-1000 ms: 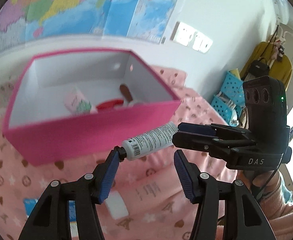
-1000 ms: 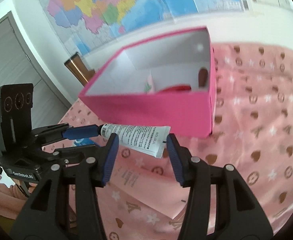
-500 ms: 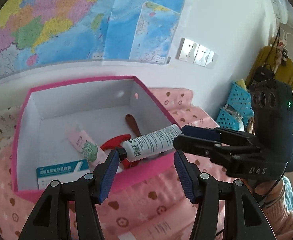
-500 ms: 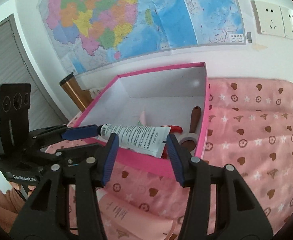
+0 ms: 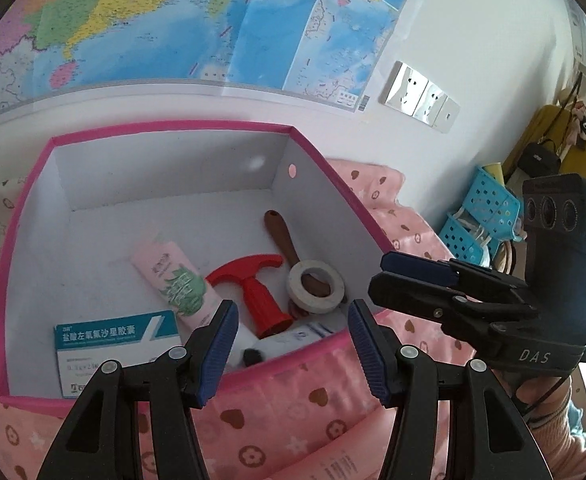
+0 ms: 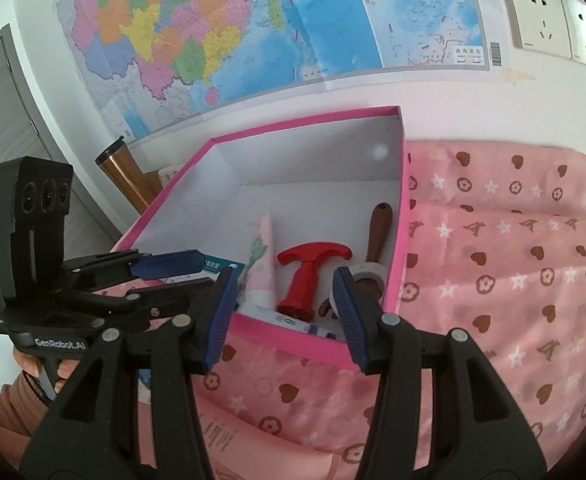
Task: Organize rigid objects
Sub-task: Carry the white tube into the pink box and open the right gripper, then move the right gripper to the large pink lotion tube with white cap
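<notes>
Both grippers: left gripper and right gripper sit with fingers spread wide and nothing between them, hovering over the near rim of the pink box.
White tube: lying inside the box right against the near wall, lower middle of the left view; only a sliver of it peeks over the rim in the right view.
Already in the box: pink tube, red T-handle tool, tape roll sitting over the brown wooden handle, and a blue-and-white medicine carton at the lower left.
Left on the cloth: a pale pink flat pack at the bottom of the right view looks like it's not put away yet, judging by where it lies.
Risk 1: the near wall is thin cardboard and both sets of open fingers are close to it, so a careless pull-back could catch the rim and drag or tip the box.
Risk 2: the two grippers are just beside each other, the right one's fingertips nearly level with the left's, so they could knock together if both move at once.
Risk 3: the white tube is wedged by the wall on top of other bits, so anything dropped on that corner could pile up or roll.
Risk 4: the pink patterned cloth is rumpled, so the box could slide on it if bumped.
</notes>
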A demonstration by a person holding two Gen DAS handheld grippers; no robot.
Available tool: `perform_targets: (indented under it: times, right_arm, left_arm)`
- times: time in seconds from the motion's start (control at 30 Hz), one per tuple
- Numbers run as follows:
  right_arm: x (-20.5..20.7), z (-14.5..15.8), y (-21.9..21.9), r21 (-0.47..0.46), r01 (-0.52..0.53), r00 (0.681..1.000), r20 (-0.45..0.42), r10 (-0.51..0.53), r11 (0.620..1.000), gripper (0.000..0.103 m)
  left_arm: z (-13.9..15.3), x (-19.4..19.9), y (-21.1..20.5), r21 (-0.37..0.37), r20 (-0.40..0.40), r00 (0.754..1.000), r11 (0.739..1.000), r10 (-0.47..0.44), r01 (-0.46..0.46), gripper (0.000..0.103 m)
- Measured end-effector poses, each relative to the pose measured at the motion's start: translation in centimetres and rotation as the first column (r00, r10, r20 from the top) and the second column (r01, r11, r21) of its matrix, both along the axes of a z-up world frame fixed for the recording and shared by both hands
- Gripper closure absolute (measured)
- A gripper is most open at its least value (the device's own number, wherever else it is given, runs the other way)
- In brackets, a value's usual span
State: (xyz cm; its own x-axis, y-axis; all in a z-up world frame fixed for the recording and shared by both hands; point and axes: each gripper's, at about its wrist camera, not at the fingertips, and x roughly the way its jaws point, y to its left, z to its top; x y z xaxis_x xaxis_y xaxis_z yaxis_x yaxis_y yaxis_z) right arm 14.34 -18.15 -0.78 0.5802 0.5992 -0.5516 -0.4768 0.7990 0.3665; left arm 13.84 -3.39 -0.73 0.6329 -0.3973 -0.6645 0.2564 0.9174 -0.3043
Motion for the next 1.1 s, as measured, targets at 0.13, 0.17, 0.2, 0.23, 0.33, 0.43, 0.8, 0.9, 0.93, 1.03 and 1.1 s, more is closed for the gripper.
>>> perform_targets:
  times: [0.13, 0.17, 0.2, 0.23, 0.33, 0.43, 0.8, 0.9, 0.93, 1.03, 1.1]
  right_arm:
    - [-0.9, 0.0, -0.5, 0.013, 0.001, 1.000, 0.006, -0.001, 1.000, 0.051]
    - [-1.1, 0.0, -0.6, 0.017, 0.001, 1.000, 0.007, -0.001, 1.000, 0.051]
    - [-1.5, 0.0, -0.8, 0.020, 0.002, 1.000, 0.008, -0.002, 1.000, 0.051]
    - [-1.8, 0.0, -1.0, 0.024, 0.002, 1.000, 0.008, -0.003, 1.000, 0.051]
    - [-2.9, -0.2, -1.6, 0.037, 0.002, 1.000, 0.008, -0.002, 0.999, 0.051]
    - [-3.9, -0.7, -2.0, 0.047, 0.000, 1.000, -0.002, 0.000, 0.999, 0.051]
    - [-6.4, -4.8, -3.0, 0.059, 0.011, 0.994, -0.114, -0.004, 0.998, 0.051]
    - [-7.1, -6.3, -3.2, 0.046, 0.021, 0.988, -0.152, -0.014, 0.999, 0.051]
    - [-7.3, -6.7, -3.2, 0.041, 0.024, 0.987, -0.163, -0.017, 0.999, 0.051]
    - [-8.0, -8.3, -3.6, 0.024, 0.037, 0.979, -0.203, -0.032, 0.999, 0.051]
    - [-8.4, -9.0, -3.9, 0.021, 0.045, 0.974, -0.225, -0.039, 0.999, 0.051]
  left_arm:
    - [0.5, -1.3, 0.3, 0.012, 0.038, 0.999, 1.000, -0.002, 0.002, 0.046]
    - [0.6, -1.7, 0.3, 0.013, 0.047, 0.999, 1.000, -0.004, 0.003, 0.046]
    - [0.7, -2.2, 0.5, 0.017, 0.057, 0.998, 1.000, -0.002, 0.001, 0.045]
    - [0.8, -2.8, 0.6, 0.019, 0.068, 0.998, 1.000, 0.000, -0.001, 0.044]
    - [0.8, -4.2, 1.2, 0.013, 0.083, 0.997, 1.000, 0.005, -0.007, 0.044]
    - [0.4, -5.4, 1.6, 0.008, 0.081, 0.997, 1.000, 0.010, -0.010, 0.044]
    - [-3.5, -8.6, 2.1, 0.015, -0.014, 1.000, 1.000, 0.024, -0.024, 0.044]
    - [-4.8, -9.2, 2.1, 0.016, -0.049, 0.998, 1.000, 0.027, -0.026, 0.044]
    - [-5.1, -9.4, 2.2, 0.011, -0.059, 0.998, 1.000, 0.028, -0.027, 0.044]
    - [-5.7, -10.1, 2.2, -0.002, -0.075, 0.997, 1.000, 0.027, -0.027, 0.044]
    - [-6.0, -10.5, 2.1, 0.000, -0.081, 0.996, 1.000, 0.022, -0.022, 0.044]
